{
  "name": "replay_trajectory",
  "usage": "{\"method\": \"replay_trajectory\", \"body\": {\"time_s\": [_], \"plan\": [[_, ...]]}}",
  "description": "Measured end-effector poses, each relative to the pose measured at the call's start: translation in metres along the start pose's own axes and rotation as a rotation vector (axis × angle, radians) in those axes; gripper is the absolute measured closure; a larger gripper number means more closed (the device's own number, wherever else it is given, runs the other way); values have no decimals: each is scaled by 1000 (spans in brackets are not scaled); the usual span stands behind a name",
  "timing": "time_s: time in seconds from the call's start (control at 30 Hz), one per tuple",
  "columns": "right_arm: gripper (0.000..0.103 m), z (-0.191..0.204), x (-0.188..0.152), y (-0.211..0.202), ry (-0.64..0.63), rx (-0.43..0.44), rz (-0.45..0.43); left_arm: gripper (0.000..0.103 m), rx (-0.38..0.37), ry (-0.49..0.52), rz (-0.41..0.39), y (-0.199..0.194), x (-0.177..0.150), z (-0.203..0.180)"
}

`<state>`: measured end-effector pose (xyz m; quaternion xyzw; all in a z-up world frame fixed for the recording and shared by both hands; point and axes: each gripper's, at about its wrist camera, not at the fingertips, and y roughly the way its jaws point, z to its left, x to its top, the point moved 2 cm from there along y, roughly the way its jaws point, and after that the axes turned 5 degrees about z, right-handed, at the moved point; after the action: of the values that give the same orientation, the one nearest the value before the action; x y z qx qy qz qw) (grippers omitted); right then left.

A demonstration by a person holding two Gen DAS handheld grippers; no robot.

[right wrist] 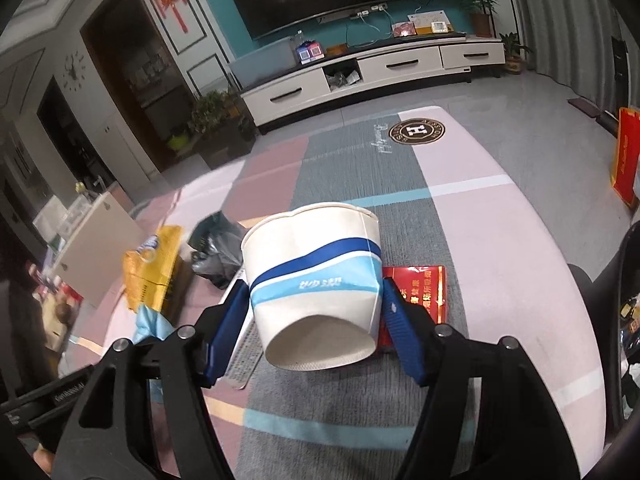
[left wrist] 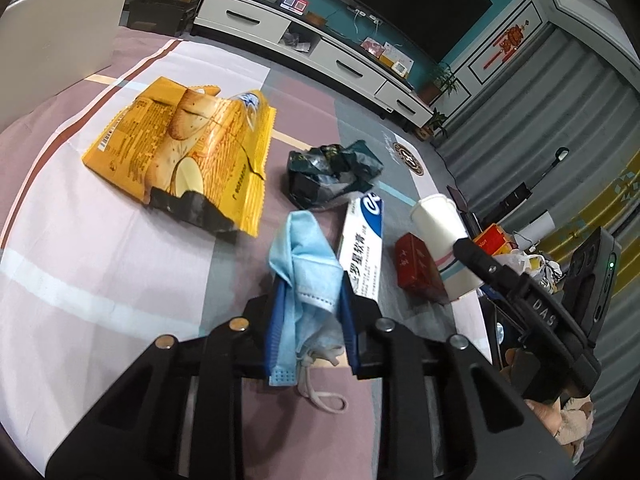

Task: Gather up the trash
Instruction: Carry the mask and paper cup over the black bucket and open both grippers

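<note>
left gripper (left wrist: 310, 280) pinches a face mask (left wrist: 306, 264); right gripper (right wrist: 316, 300) squeezes a paper cup (right wrist: 316, 280), whose dented rim shows only in the right view, beside a red box (right wrist: 420, 288).

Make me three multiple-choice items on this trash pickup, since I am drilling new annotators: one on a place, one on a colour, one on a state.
1. Where does the red packet lie?
A. on the cloth just beside the held paper cup
B. on the TV cabinet
C. inside the cup

2. What colour is the face mask?
A. yellow
B. light blue
C. black

3. What state is the left tool in?
A. open and empty
B. shut on the biscuit wrapper
C. shut on the face mask

Answers:
1 A: in the right wrist view the packet lies flat on the cloth next to the cup, by the right tool.
2 B: the left wrist view shows pale blue pleated fabric.
3 C: both blue pads press the mask between them, while the yellow biscuit wrapper lies apart on the cloth.
</note>
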<state>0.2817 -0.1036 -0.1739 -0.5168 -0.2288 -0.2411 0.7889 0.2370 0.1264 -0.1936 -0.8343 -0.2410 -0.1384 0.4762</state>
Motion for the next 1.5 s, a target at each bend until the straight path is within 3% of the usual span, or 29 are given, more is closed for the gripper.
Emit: {"method": "replay_trajectory", "body": {"time_s": [0.27,0.8,1.17,1.5], "plan": [[37,2,-7,-33,39,64,-31,77,-12,29,-54,-30,-7,-11],[37,0,-24,-97,-44,62,-92,77,-73,106,-87,-61,-26,-38],[37,-57,-43,-162,26,19,-173,77,-139,218,-63,-58,-50,-94],[37,-114,-48,-191,119,-9,-222,77,-190,271,-17,-37,-61,-150]]}}
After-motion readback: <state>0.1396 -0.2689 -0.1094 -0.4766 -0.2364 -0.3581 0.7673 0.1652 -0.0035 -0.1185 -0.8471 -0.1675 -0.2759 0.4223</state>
